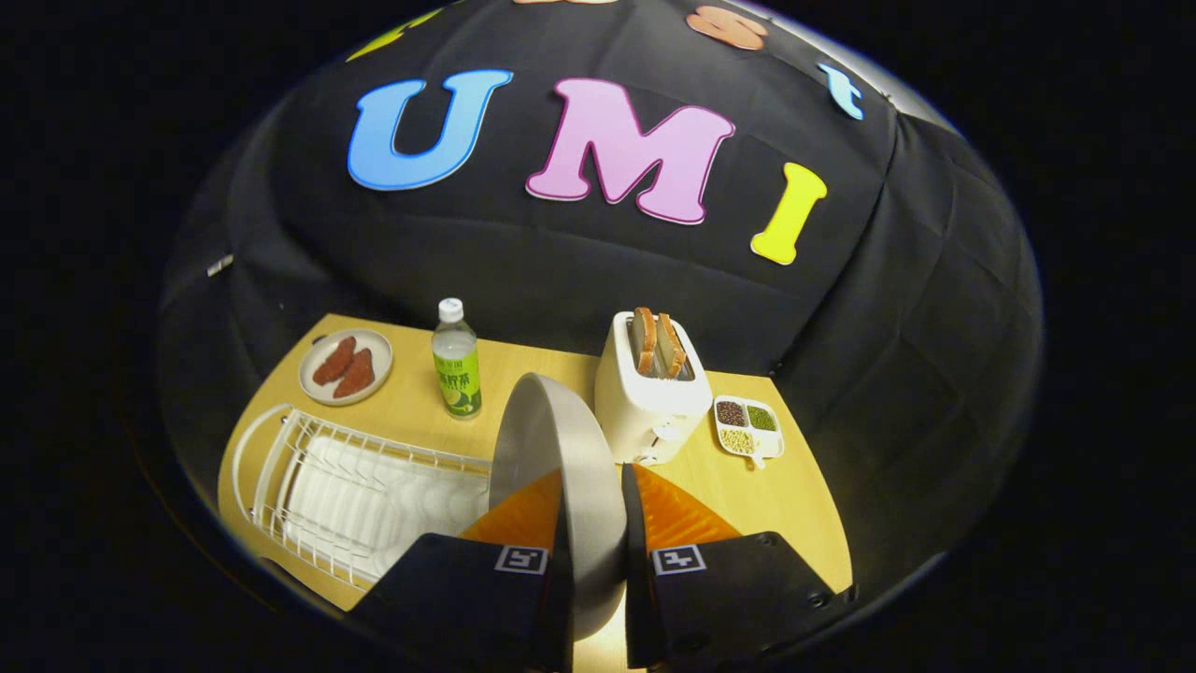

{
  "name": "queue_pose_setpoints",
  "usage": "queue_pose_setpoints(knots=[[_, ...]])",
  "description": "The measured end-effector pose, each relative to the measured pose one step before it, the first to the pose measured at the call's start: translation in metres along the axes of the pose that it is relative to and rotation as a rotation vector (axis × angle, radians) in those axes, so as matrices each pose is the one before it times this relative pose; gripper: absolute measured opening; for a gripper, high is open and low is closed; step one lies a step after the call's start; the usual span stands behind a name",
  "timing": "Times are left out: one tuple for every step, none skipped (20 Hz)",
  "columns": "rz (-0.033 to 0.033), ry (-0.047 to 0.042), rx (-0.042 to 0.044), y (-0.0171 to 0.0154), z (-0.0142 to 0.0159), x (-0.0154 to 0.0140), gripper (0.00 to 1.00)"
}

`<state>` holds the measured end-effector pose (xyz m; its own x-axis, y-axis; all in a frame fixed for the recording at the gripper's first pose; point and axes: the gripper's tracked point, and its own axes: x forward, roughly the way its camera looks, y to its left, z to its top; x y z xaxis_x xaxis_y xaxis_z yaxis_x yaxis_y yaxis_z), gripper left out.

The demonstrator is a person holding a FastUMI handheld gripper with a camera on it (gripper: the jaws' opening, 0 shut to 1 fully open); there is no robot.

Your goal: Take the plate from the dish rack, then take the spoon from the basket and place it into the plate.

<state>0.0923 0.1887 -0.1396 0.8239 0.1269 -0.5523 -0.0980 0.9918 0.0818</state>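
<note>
Now clamped edge-on between both fingers of the gripper (593, 509), grey plate (561, 458), upright above the table (794, 505), white dish rack (346, 491) left, toaster (649, 397) beyond.

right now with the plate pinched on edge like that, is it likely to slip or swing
Probably stiff: the plate holds its round shape, standing on edge between the fingers of the gripper, which press both its faces. Its smooth, matte-looking surface may slide in the pinch. Held only at its lower rim, with most of it above, it could pivot if jolted.
</note>
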Motion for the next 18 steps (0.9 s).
queue_pose_setpoints(knots=[[0.04659,-0.00634,0.04181,-0.00534,0.00132,-0.01082,0.26],[0.05462,0.00244,0.04130,-0.00472,-0.00109,-0.01322,0.26],[0.05435,0.01286,0.03805,-0.00530,-0.00462,-0.01196,0.26],[0.04112,0.01838,0.03818,-0.00958,-0.00896,-0.01219,0.26],[0.02719,0.01274,0.03641,-0.01095,-0.00840,-0.01136,0.26],[0.01601,0.01778,0.03488,-0.01372,-0.01127,-0.01166,0.26],[0.01284,0.01766,0.02936,-0.01361,-0.01330,-0.00992,0.25],[0.00732,0.01827,0.02847,-0.01388,-0.01324,-0.00715,0.25],[0.00848,0.01875,0.02462,-0.01356,-0.01407,-0.00705,0.26],[0.00380,0.02574,0.02358,-0.01360,-0.01713,-0.00376,0.26],[0.00243,0.03484,0.02331,-0.01483,-0.01901,-0.00161,0.26],[0.00231,0.03446,0.02071,-0.01323,-0.01920,-0.00106,0.26],[0.00528,0.02766,0.01677,-0.01220,-0.01758,0.00174,0.26],[0.00413,0.02769,0.01181,-0.00988,-0.01584,0.00289,0.26],[0.00268,0.02641,0.01029,-0.00966,-0.01528,0.00563,0.26],[0.00459,0.02841,0.01107,-0.00794,-0.01367,0.00634,0.26],[0.01058,0.01595,0.01511,-0.00608,-0.00922,0.00814,0.25],[0.01193,0.01468,0.01147,-0.00464,-0.00708,0.00886,0.26]])
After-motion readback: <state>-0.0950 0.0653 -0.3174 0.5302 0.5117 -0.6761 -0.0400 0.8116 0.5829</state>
